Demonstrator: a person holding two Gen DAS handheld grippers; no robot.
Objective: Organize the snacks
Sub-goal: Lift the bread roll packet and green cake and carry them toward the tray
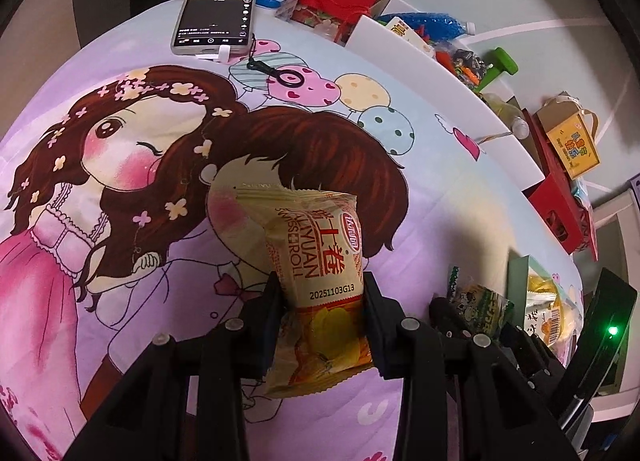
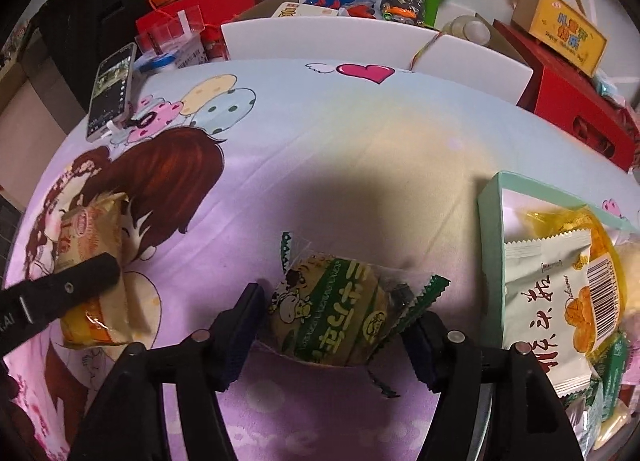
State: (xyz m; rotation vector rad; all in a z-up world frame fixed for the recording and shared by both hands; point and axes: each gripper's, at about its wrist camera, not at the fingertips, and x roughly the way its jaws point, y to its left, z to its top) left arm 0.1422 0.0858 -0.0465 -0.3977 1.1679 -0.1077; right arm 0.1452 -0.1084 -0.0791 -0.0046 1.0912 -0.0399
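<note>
Left claw [image 1: 323, 311] grips "SWISS ROLL" packet [image 1: 316, 261].

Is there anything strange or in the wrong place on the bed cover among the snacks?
Yes. A smartphone lies on the cartoon sheet with its screen lit and a cable plugged in; it is not a snack. Otherwise the Swiss roll packet and the green cow-print packet look intact, and nothing is spilled.

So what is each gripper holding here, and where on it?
Left gripper clamps the yellow Swiss roll packet across its middle. Right gripper brackets the green snack packet; whether it grips cannot be told.
</note>
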